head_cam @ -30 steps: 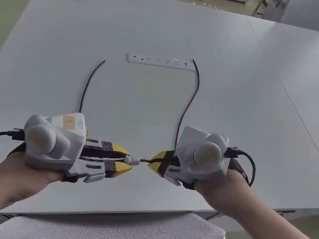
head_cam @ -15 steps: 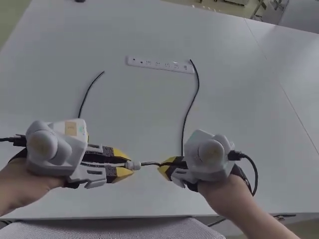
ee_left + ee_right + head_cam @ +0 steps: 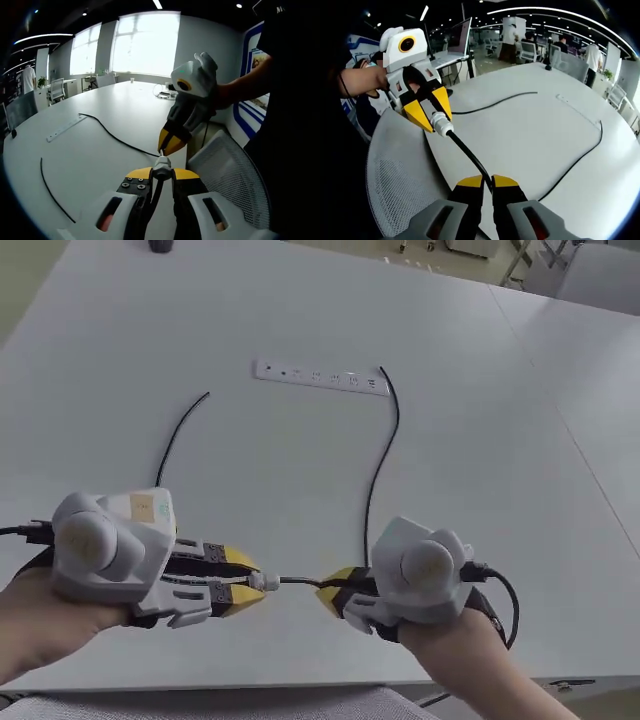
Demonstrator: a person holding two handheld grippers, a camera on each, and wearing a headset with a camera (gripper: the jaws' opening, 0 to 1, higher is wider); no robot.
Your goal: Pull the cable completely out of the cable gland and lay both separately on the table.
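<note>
your left gripper (image 3: pixel 254 582) is clamped on the white gland (image 3: pixel 266 582), its yellow jaws closed around the gland's body. in the left gripper view the gland (image 3: pixel 162 167) sits right at the jaw tips. your right gripper (image 3: pixel 326 592) is at 3 o'clock from the left one, tip facing tip, with its jaws pinched shut on the black cable (image 3: pixel 298 582).

a short bare run of cable spans the gap between the two grippers, and its end is inside the gland's mouth. in the right gripper view the cable (image 3: pixel 466 146) climbs from your own jaws toward 11 o'clock into the gland (image 3: pixel 440 121).

gland and cable are held over the near edge of the table (image 3: pixel 300 300), at about 6 o'clock in the head view. from behind the right gripper the rest of the cable trails off toward 12 o'clock and ends just beside the right end of the power strip (image 3: pixel 320 377); whether it touches the strip can't be told.

a second, loose black lead (image 3: pixel 180 435) lies on the table at 11 o'clock from the left gripper, apart from the strip. a mesh chair back (image 3: pixel 250 702) shows along the bottom edge.
</note>
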